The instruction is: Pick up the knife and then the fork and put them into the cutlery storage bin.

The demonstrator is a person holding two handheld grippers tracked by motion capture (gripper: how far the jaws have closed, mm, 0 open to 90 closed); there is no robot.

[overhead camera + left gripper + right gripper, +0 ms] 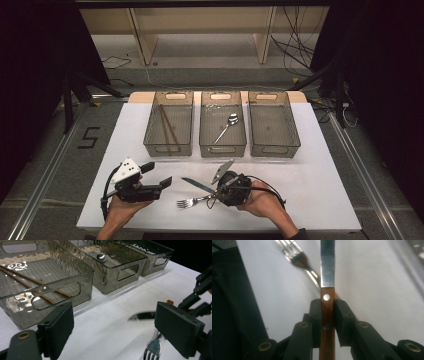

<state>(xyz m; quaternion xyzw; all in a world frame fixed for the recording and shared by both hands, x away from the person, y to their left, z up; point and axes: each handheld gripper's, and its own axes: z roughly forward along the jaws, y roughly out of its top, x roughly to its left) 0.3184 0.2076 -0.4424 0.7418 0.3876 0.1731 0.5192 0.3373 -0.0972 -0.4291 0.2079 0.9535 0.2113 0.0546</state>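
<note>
— Your right gripper (216,192), seen from the high view, sits near the desk's (320,200) front edge, about mid-width, jaws pinched on the knife (196,185), whose blade points left. What lies under it?

— Your fork (191,202) lies just beside, tines to the left, closer to the front edge. Your left gripper (159,175) stands wide open, holding nothing, toward the front left.

— And in the left gripper view?

— You see both jaws far apart over bare desk, with the knife's blade (142,315) blurred and the fork's tines (153,348) by the right jaw.

— The right gripper view?

— Your pads (342,322) clamp the knife's wooden handle (327,322) from both sides; the blade runs straight up, and the fork (295,257) lies beyond on the white desk.
</note>
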